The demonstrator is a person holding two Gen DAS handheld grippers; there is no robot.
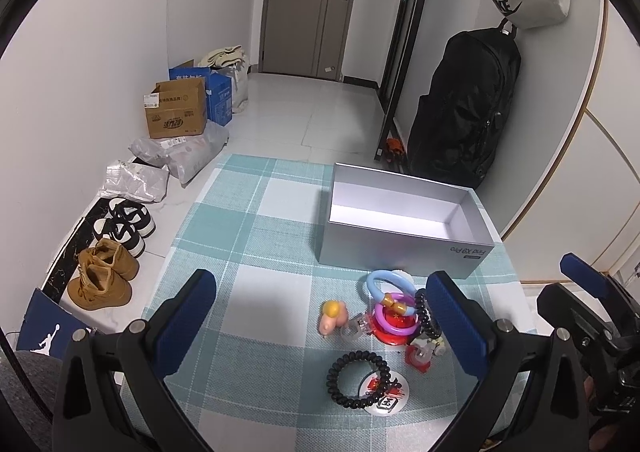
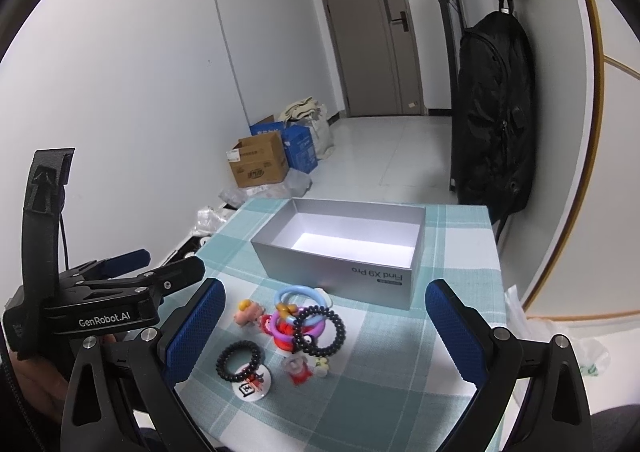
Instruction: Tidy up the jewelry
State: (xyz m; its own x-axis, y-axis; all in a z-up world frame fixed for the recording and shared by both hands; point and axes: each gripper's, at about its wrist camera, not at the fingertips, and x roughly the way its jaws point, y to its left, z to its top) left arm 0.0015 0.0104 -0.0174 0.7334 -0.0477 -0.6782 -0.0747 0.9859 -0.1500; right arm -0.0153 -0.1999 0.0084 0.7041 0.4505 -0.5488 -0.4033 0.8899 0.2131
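Note:
A pile of trinkets lies on the checked tablecloth (image 1: pixel 248 292) in front of an open, empty grey box (image 1: pixel 404 220) (image 2: pixel 344 252). It holds a light blue ring (image 1: pixel 390 286) (image 2: pixel 298 298), a purple ring (image 1: pixel 394 318), a black coil bracelet (image 1: pixel 358 378) (image 2: pixel 239 360) on a round white badge (image 2: pixel 252 382), a second black coil (image 2: pixel 319 330), a small pink and yellow figure (image 1: pixel 331 318) (image 2: pixel 248 312) and red charms (image 2: pixel 298 370). My left gripper (image 1: pixel 332 324) is open above the pile. My right gripper (image 2: pixel 324 332) is open too, hovering near the same pile.
Beyond the table's left edge, shoes (image 1: pixel 120 224), plastic parcels (image 1: pixel 180 156) and cardboard boxes (image 1: pixel 178 112) stand along the wall. A black backpack (image 1: pixel 464 104) hangs at the right by a closed door (image 1: pixel 316 0). The right gripper's body (image 1: pixel 592 324) shows at the left view's right edge.

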